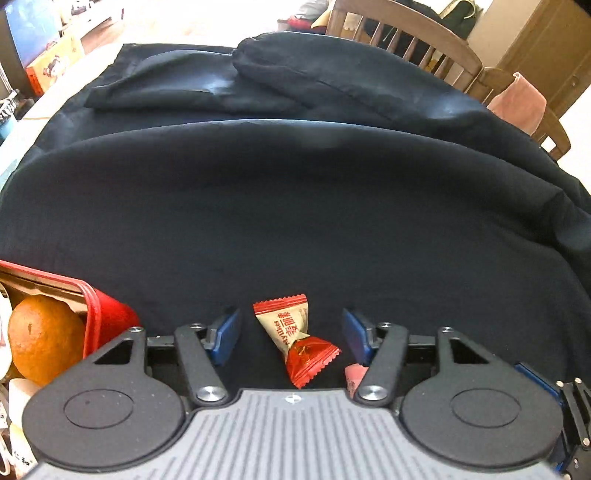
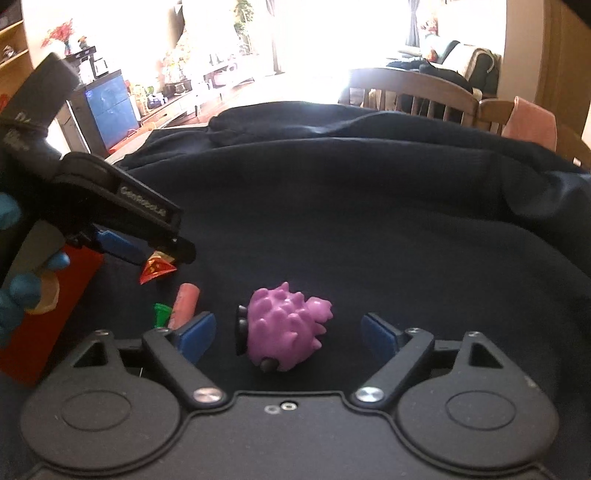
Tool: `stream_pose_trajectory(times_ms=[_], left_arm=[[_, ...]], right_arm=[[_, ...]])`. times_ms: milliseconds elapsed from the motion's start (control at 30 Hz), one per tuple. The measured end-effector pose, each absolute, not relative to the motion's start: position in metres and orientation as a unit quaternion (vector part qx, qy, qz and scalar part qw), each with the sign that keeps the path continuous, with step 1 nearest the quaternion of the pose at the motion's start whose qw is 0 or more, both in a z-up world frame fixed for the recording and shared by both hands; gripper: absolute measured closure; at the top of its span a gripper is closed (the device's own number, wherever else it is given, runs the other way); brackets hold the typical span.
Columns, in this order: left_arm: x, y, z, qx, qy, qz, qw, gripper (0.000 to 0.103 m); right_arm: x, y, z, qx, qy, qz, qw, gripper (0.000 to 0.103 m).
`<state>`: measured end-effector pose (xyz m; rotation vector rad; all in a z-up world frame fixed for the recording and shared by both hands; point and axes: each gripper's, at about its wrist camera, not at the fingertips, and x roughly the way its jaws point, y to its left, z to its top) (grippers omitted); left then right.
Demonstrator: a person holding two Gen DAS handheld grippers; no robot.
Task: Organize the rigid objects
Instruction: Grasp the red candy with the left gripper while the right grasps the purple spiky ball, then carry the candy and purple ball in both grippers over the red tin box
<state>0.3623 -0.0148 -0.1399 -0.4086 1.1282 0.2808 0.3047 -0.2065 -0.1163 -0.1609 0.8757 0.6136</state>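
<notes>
A: A dark navy cloth (image 1: 295, 221) covers the worktop, rumpled into folds toward the far edge, with wooden chairs (image 1: 402, 33) behind it and a bright living room beyond.

B: What does the left wrist view give you?

A: The left gripper (image 1: 291, 334) pointing down over a wrapped candy (image 1: 295, 338) in red and beige. The candy lies on the cloth between the blue fingers (image 1: 225, 334), which stand apart on either side without touching it, so released. At the near left corner sits a red basket (image 1: 92, 314) holding an orange (image 1: 44, 339) (only that view shows the fruit).

B: And the right wrist view?

A: The right gripper (image 2: 288, 334) with its fingers (image 2: 197, 334) spread wide around a purple spiky toy (image 2: 284, 328) resting on the cloth, clear of both pads. That toy is out of the left camera's sight. To the left lie a pink cylinder (image 2: 184, 304) and a small green piece (image 2: 162, 314), close together. A hand in a blue glove (image 2: 22, 291) holds the left gripper, seen from the side over the candy's red end.
</notes>
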Motion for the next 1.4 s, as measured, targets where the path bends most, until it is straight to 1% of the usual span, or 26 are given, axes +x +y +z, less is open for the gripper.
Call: stream_pose_trajectory(times_ms=[33,67,100,167,267,333,367,433,567,867,1400], left_arm=[[0.362,-0.015,-0.14,-0.19,0.528,0.133,0.817,0.045],[0.362,-0.015,-0.14,-0.191,0.527,0.133,0.818,0.049],[0.362,-0.015,-0.14,-0.191,0.526,0.133,0.818,0.055],[0.36,-0.016,-0.139,-0.19,0.526,0.133,0.818,0.063],[0.357,-0.018,-0.138,-0.191,0.527,0.136,0.817,0.071],[0.355,-0.019,-0.138,-0.192,0.526,0.133,0.818,0.077],[0.355,-0.02,-0.138,-0.187,0.526,0.132,0.819,0.078],[0.354,-0.021,-0.138,-0.179,0.524,0.131,0.822,0.08],[0.349,-0.023,-0.136,-0.172,0.521,0.125,0.827,0.082],[0.334,-0.029,-0.129,-0.171,0.517,0.109,0.832,0.083],[0.286,-0.031,-0.102,-0.174,0.5,0.077,0.845,0.084]], right_arm=[[0.306,-0.206,-0.118,-0.074,0.42,0.293,0.856,0.019],[0.306,-0.206,-0.12,-0.072,0.423,0.294,0.854,0.019],[0.307,-0.205,-0.122,-0.071,0.426,0.296,0.852,0.021],[0.307,-0.204,-0.124,-0.071,0.429,0.3,0.849,0.023],[0.307,-0.201,-0.126,-0.07,0.432,0.3,0.847,0.026],[0.307,-0.199,-0.126,-0.073,0.431,0.303,0.847,0.033],[0.307,-0.198,-0.126,-0.075,0.432,0.303,0.846,0.036],[0.307,-0.199,-0.126,-0.08,0.431,0.298,0.848,0.045],[0.305,-0.202,-0.125,-0.077,0.429,0.299,0.849,0.045],[0.29,-0.209,-0.118,-0.078,0.423,0.294,0.854,0.045],[0.248,-0.223,-0.077,-0.045,0.413,0.298,0.86,0.045]])
